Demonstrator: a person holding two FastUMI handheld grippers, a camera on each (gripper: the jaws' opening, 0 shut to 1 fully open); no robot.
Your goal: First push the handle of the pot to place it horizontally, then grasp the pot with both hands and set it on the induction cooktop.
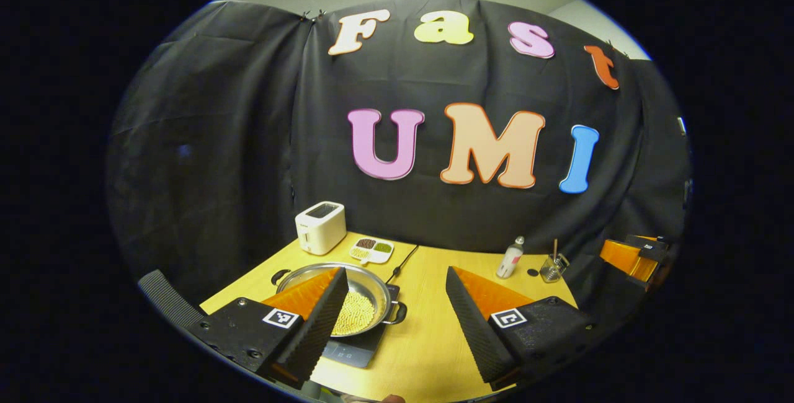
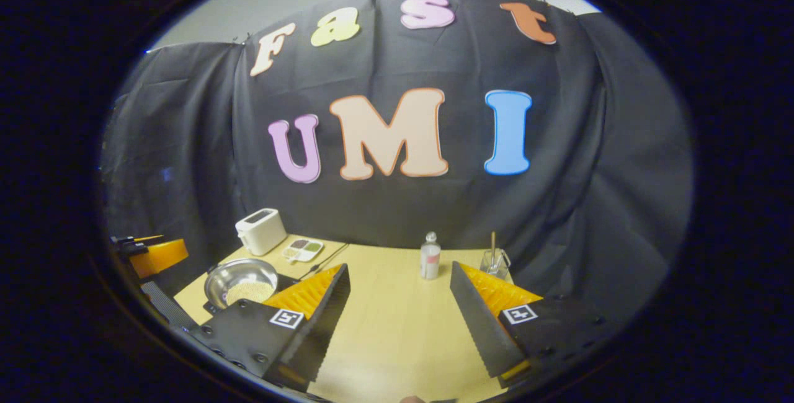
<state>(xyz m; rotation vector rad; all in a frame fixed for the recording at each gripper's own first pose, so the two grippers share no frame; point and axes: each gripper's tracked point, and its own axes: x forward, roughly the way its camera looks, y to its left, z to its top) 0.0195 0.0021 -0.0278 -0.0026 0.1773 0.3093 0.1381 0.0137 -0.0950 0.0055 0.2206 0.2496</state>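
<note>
Booth: black cloth hangs behind a yellow wooden table point(image 1: 428, 341); I am looking down on it from above the near edge.
Pot: one steel pot point(image 1: 366, 288) with pale beans inside sits on the induction cooktop point(image 1: 356, 348) at the left of the table. From what I see, the placing looks done.
Handles: two black loop handles, one on the far left rim point(image 1: 280, 276), one on the near right rim point(image 1: 397, 313); both seem to lie flat.
Left gripper: my left gripper point(image 1: 397, 316) hovers above the table with fingers wide apart, clamped on nothing; the pot shows behind its left finger.
Right gripper: my right gripper point(image 2: 400, 313) is also spread wide and empty, over bare table to the right of the pot point(image 2: 242, 282).
Risk one: if I bring the left gripper down carelessly, its left finger could catch the rim and slide the pot off centre, or tip beans out.
Risk two: the cooktop's black cord point(image 1: 403, 261) runs toward the far edge; a sweeping finger could snag it and drag the cooktop.
Risk three: the small bottle point(image 2: 430, 256) and the glass with a stick point(image 2: 494, 260) stand far right; a wide swing of the right gripper could topple them.
Count: one pot, one cooktop, one white toaster point(image 1: 320, 227), one divided dish of grains point(image 1: 371, 250), one bottle, one glass, two grippers.
</note>
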